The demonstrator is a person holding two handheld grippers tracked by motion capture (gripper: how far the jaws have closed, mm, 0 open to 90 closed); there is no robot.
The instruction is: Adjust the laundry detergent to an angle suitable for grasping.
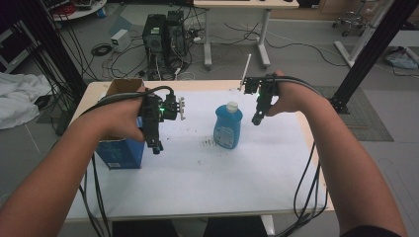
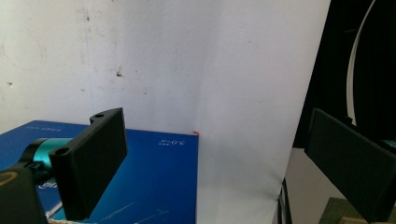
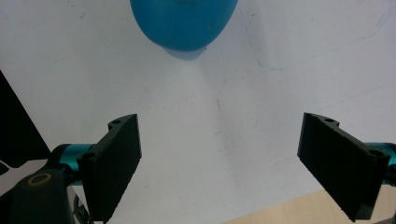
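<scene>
White paper point(image 1: 207, 168) over wooden table, blue bottle point(image 1: 228, 125), both tools spread

Right gripper point(image 3: 219, 161) pointing down at white sheet point(image 3: 261, 84), two black jaws standing wide apart, nothing sitting between them. Teal fittings showing behind each jaw. Blue bottle point(image 3: 184, 23) lying at top edge, rounded end facing camera, well apart from jaws. Faint blue pen marks crossing sheet at upper right. Bare wooden table edge point(image 3: 285, 205) peeking out at bottom, beneath sheet's border.
</scene>
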